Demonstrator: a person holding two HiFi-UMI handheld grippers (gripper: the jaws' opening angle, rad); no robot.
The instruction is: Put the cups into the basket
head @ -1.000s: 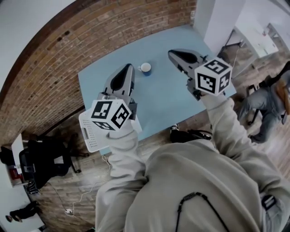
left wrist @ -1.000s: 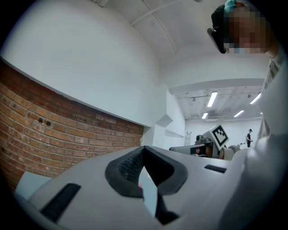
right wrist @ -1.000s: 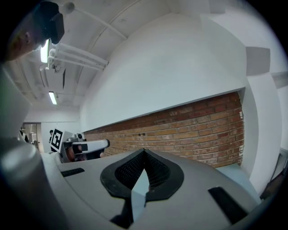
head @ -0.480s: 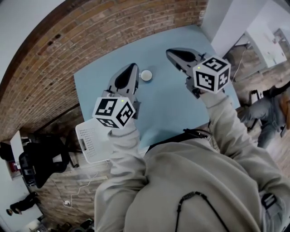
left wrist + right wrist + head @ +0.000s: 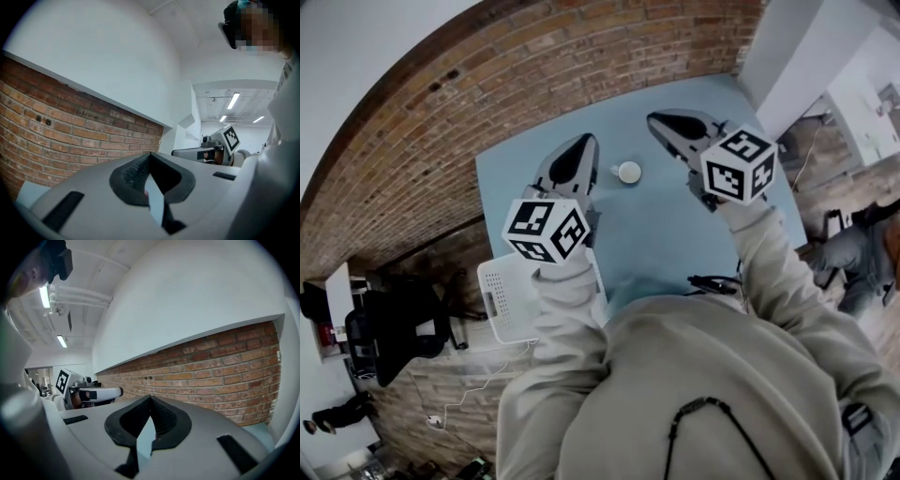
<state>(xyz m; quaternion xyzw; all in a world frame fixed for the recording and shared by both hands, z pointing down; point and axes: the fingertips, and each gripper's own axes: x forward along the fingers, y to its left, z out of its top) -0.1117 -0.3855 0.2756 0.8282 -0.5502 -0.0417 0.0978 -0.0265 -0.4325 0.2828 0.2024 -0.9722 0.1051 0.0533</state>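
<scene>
Left gripper [image 5: 586, 141], right gripper [image 5: 654, 119] both closed, empty; basket [image 5: 502, 300] half hidden behind sleeve [image 5: 567, 305]; cup [image 5: 629, 172] visible.

Ahead of the jaws runs a brick wall [image 5: 441, 122], with plain white wall [image 5: 93, 56] above it. Under the jaws lies a pale blue table [image 5: 656, 225], its far edge close to the brick. Behind and left of the jaws are wood floor [image 5: 422, 412] and a dark chair [image 5: 394, 328]. Right of the jaws stands a white pillar [image 5: 787, 47]. Strip lights [image 5: 233, 100] glow on the ceiling beyond it.
</scene>
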